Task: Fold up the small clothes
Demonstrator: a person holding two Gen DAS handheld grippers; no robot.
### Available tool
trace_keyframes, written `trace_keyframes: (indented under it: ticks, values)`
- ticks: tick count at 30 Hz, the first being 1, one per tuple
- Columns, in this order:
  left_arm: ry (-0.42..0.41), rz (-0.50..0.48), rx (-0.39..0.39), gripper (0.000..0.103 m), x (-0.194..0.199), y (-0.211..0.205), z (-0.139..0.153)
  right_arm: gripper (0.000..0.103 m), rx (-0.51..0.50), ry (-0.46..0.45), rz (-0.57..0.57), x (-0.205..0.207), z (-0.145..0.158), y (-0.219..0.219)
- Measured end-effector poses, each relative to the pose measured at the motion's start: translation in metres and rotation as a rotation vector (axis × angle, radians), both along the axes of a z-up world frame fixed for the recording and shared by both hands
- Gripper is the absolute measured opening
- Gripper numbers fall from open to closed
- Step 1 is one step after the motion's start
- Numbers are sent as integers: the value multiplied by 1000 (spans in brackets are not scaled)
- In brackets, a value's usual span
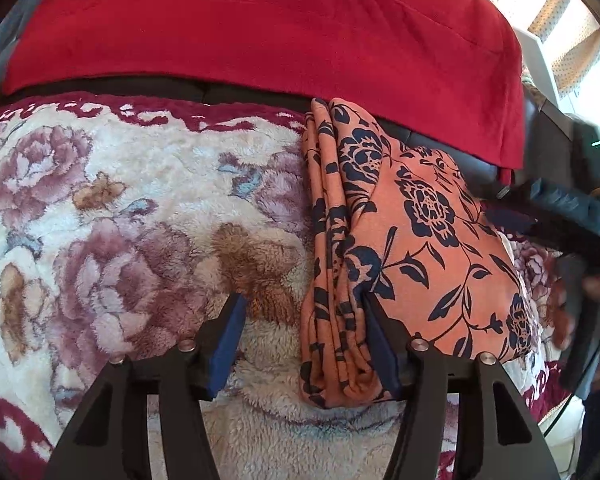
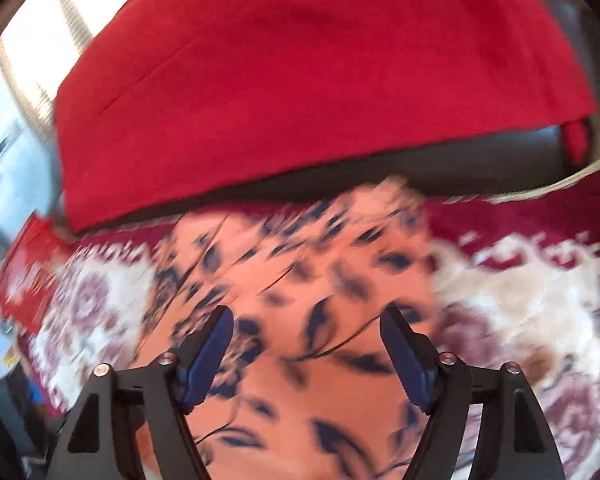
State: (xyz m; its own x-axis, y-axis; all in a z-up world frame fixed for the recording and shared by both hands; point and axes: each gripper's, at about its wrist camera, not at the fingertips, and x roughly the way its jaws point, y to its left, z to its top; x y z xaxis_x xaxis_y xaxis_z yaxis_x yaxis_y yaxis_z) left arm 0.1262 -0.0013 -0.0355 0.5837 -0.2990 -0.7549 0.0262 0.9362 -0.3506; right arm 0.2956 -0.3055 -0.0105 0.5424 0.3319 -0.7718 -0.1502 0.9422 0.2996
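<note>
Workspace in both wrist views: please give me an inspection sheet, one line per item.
Surface: fleece floral blanket, cream and maroon.
Job's things: orange floral garment, folded into a narrow stack, lying on the blanket.
Clutter: red packet at the blanket's edge, blurred.
Grippers: left tool open, its right finger against the garment's folded edge; right tool open above the garment, nothing held.
Cables: pale cord near the dark seat.
Surroundings: red cloth draped behind; bright window.
</note>
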Motion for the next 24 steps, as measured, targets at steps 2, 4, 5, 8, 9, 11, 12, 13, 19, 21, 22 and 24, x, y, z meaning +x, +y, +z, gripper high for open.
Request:
trace_keyframes:
  ticks: [2,4,5,8,9,11,12,13,19,21,22,24]
  values:
    - [-10,-1,10,61,-6,0,8,79,-11,85,8,8,-17,3]
    - [-36,6,46,64,-16,1,19,79,-3,53,-32,-3,-9,-1]
    - [-57,13,66,67,-23,2,24,79,5,5,-35,-18,4,-1]
    - [-93,53,111,72,-41,4,38,80,-2,-122,-44,-71,29,2]
    - [-107,62,115,73,-48,6,43,80,-7,-152,-42,-86,33,3]
    - [-127,80,136,79,-64,7,52,86,-29,-205,-59,-122,34,5]
    - [-136,87,146,80,-71,7,55,86,-42,-230,-64,-148,30,5]
    - [-146,93,157,81,-78,7,58,86,-49,-245,-68,-162,30,6]
    - [-161,118,228,84,-115,2,67,86,-86,-240,-103,-253,-18,8]
    - [-152,119,245,84,-125,-1,68,86,-99,-235,-102,-265,-23,13]
    - [-154,118,250,84,-130,-2,69,86,-102,-241,-105,-269,-22,14]
    - [-163,121,256,84,-141,-4,72,86,-109,-274,-112,-276,-11,15]
